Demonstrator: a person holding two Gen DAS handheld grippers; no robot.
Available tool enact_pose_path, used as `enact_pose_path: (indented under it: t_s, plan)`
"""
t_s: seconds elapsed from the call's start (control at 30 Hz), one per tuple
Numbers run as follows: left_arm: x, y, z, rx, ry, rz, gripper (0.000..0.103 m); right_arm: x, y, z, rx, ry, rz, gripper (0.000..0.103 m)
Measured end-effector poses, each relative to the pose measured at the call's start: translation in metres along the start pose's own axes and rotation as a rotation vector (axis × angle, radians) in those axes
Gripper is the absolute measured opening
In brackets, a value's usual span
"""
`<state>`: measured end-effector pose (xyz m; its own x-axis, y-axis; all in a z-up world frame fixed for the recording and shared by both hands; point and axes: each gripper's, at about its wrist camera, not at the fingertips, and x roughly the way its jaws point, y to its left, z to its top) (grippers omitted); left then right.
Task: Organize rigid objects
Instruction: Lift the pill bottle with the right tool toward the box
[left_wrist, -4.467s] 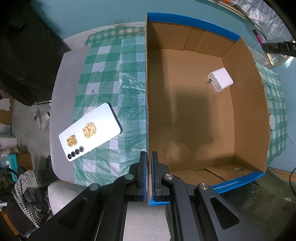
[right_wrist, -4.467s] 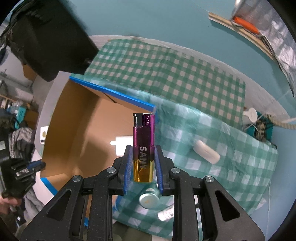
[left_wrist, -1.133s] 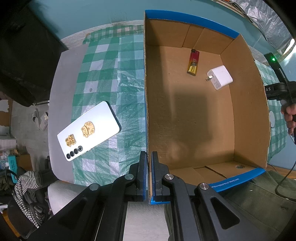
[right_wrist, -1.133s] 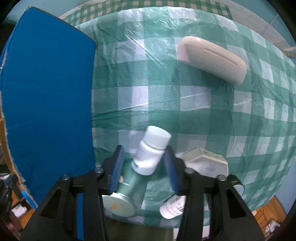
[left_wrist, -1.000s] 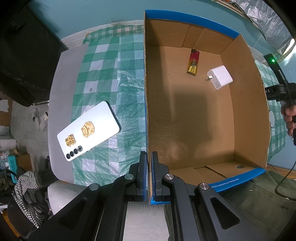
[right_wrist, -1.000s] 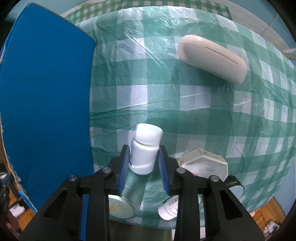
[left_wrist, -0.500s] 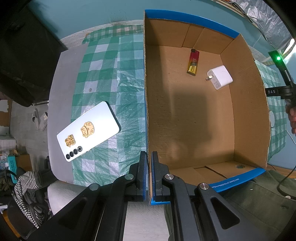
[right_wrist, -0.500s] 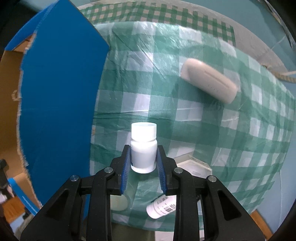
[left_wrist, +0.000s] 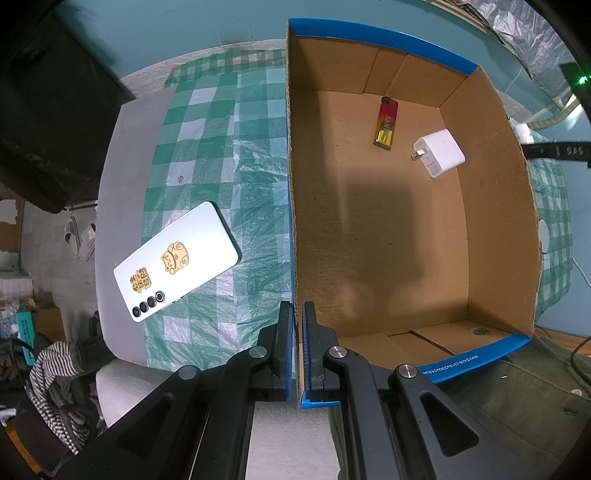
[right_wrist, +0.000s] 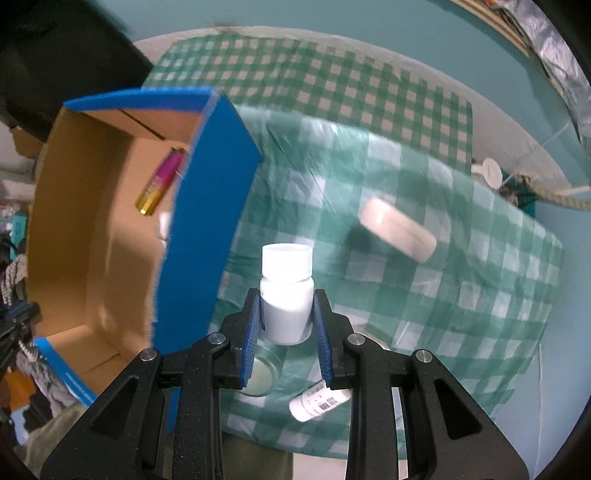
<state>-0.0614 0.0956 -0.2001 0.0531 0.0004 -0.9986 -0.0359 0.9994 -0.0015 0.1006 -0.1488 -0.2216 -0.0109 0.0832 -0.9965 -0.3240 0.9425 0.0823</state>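
My right gripper (right_wrist: 286, 314) is shut on a small white bottle (right_wrist: 286, 291), held upright above the green checked cloth, just right of the cardboard box's blue outer wall (right_wrist: 207, 206). My left gripper (left_wrist: 298, 332) is shut on the near left wall of the cardboard box (left_wrist: 291, 221). On the box floor lie a red and gold lighter (left_wrist: 386, 123), seen too in the right wrist view as the lighter (right_wrist: 159, 184), and a white charger plug (left_wrist: 439, 153). A white phone (left_wrist: 175, 260) lies on the cloth left of the box.
In the right wrist view, a cream oval case (right_wrist: 399, 230) rests on the cloth to the right. Below the held bottle lie a round metal lid (right_wrist: 260, 373) and a small labelled bottle (right_wrist: 319, 400). The cloth ends at the table edge nearby.
The right gripper has risen with the white bottle, lifting it off the cloth and turning toward the box, whose inside now shows. The left gripper and box have not moved.
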Motion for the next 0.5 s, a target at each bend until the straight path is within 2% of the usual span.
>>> enact_pose_path:
  t_s: [0.17, 0.5]
  plan:
    - [0.000, 0.000, 0.000, -0.001, 0.000, -0.001, 0.004, -0.020, 0.010, 0.003, -0.040, -0.031, 0.007, 0.026]
    - [0.001, 0.001, 0.000, 0.002, 0.001, 0.000, 0.004, -0.035, 0.032, 0.036, -0.126, -0.073, 0.007, 0.026]
